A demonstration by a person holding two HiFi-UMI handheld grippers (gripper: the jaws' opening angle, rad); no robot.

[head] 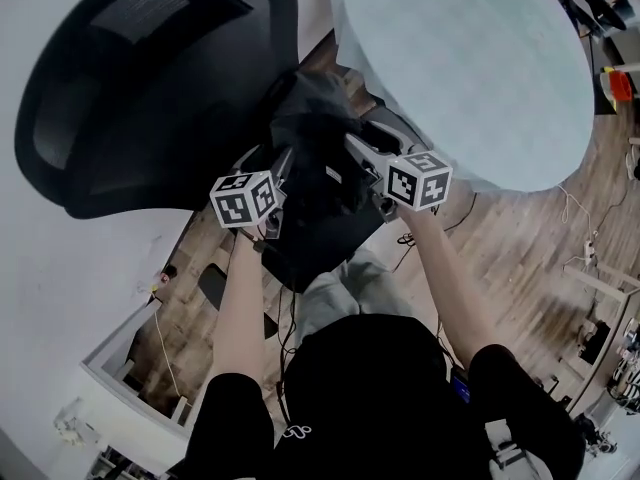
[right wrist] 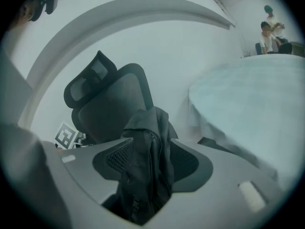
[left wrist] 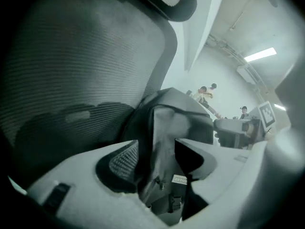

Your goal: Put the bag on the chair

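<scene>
**padwatcher:** Two claws, both spread wide. The left gripper (left wrist: 156, 149) and right gripper (right wrist: 151, 149) each have a fold of the black bag (head: 318, 128) standing between the jaws, but the ribbed pads (right wrist: 119, 159) show bare on either side; nothing is pinched as far as I can see. So is this done or what?

**seat_check:** Pretty much, I'd say. The bag is on the chair (head: 120, 88), slumped upright on the seat with its top leaning toward the mesh backrest; it seems to hold itself up with no grip on it. What's left, as I read it, is backing both grippers out and seeing whether it stays put.

**padwatcher:** Anything in the way?

**seat_check:** Closest worry is the bag itself; loose fabric, a zip and a small buckle (left wrist: 174, 202) hang right in the gap of the left claw, so pulling back could snag and tip it. Next out, the round pale table (head: 470, 68) sits just beside the chair on the right side, so there isn't much room for that arm to swing. Further off there's wood floor (head: 520, 238) with cables (head: 575, 208) — not a problem. Way back, a couple of people (right wrist: 269, 30) at the far end of the room, well apart from all this.
</scene>
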